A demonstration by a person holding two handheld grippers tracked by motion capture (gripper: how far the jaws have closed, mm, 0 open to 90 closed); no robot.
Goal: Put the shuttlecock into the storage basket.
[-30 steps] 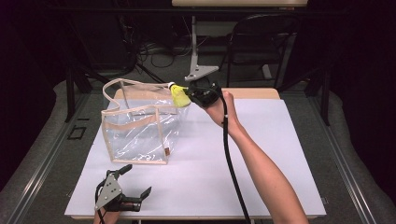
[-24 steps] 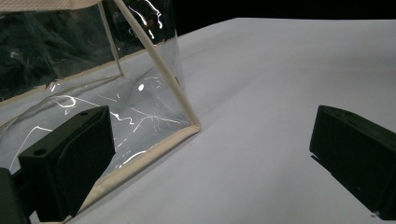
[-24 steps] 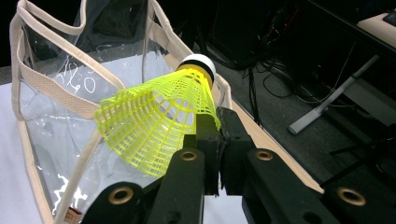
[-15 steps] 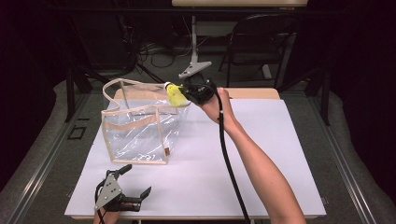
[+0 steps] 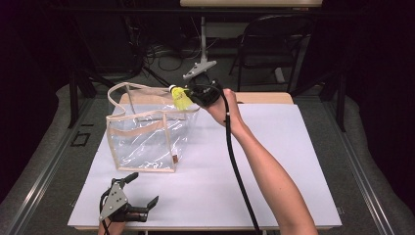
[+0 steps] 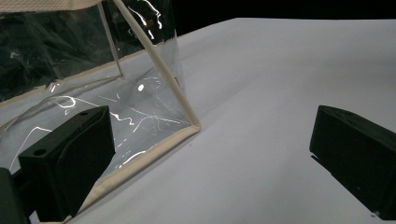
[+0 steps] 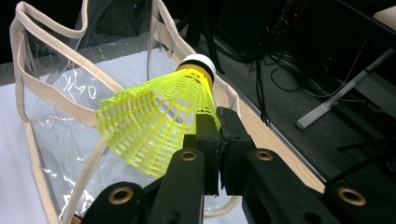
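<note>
Probably a lab: floor cables (image 5: 166, 56), dark surroundings.

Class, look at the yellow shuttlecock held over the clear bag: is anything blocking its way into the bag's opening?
Nothing visible does. The right tongs grip the shuttlecock at the open rim of the clear bag, and the opening below shows no lid or object.

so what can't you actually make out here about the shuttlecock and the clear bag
- Yellow mesh shuttlecock: the right gripper covers the skirt edge where it grips, in the right gripper view.
- Clear plastic beige-trimmed bag: frame edge crops its top, left gripper view.
- Bag's small tag: too small to read, high view.
</note>
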